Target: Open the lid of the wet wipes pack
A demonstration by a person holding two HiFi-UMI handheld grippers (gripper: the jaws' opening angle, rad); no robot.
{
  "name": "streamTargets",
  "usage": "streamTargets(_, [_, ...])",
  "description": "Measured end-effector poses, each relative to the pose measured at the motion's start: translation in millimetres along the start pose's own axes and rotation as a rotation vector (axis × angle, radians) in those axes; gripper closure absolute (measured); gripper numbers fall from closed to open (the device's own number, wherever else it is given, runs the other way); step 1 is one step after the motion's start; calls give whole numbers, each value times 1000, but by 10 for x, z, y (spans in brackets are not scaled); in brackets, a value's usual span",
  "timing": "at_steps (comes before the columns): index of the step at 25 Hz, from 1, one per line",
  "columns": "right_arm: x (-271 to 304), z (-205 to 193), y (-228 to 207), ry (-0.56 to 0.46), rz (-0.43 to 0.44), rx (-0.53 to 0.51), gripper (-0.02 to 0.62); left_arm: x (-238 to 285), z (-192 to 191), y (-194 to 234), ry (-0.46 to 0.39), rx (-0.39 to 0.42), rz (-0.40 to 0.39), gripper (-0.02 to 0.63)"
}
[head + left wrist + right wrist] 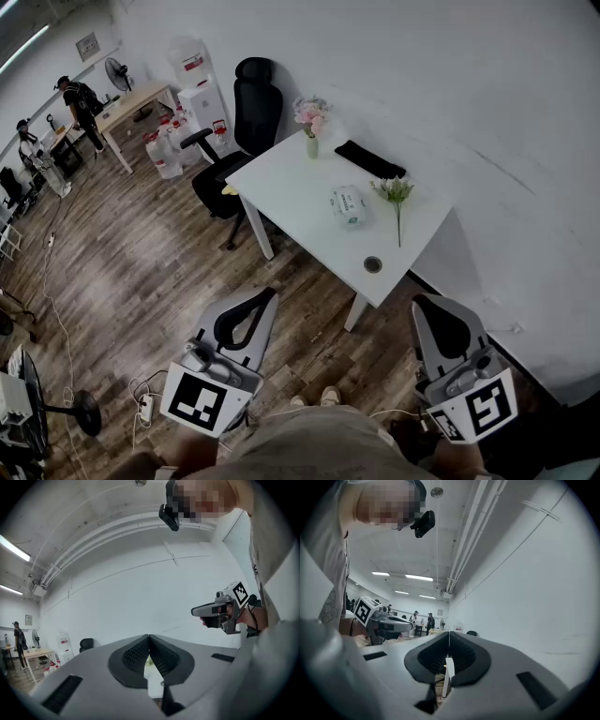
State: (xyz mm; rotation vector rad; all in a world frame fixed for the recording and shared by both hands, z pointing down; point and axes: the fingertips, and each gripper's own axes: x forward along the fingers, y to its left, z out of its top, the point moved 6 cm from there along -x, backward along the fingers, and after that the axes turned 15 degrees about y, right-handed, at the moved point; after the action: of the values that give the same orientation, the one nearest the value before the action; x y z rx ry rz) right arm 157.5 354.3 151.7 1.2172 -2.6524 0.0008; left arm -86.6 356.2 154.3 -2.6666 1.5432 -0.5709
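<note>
The wet wipes pack (349, 204), pale with a lid on top, lies near the middle of the white table (291, 183), well ahead of both grippers. My left gripper (270, 293) is held low over the wooden floor, short of the table's near edge, jaws shut and empty. My right gripper (419, 300) hangs beside the table's near corner, also shut with nothing in it. In the left gripper view the left gripper (149, 637) has its jaw tips together, and the right gripper (196, 611) shows level off to the side. In the right gripper view the right gripper's (449, 633) jaws meet.
On the table stand a vase of pink flowers (311, 122), a black flat item (369, 159), a loose flower stem (397, 197) and a small round object (373, 264). A black office chair (253, 112) sits behind it. People (80, 103) work far left. A power strip (147, 406) lies on the floor.
</note>
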Motion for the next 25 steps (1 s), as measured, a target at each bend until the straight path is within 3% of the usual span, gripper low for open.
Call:
streamTargets(21, [155, -294, -271, 18, 34, 45, 565, 342, -114, -127, 35, -21, 18, 589])
streamTargets(25, [234, -319, -336, -4, 7, 60, 560, 423, -156, -70, 43, -22, 19, 589])
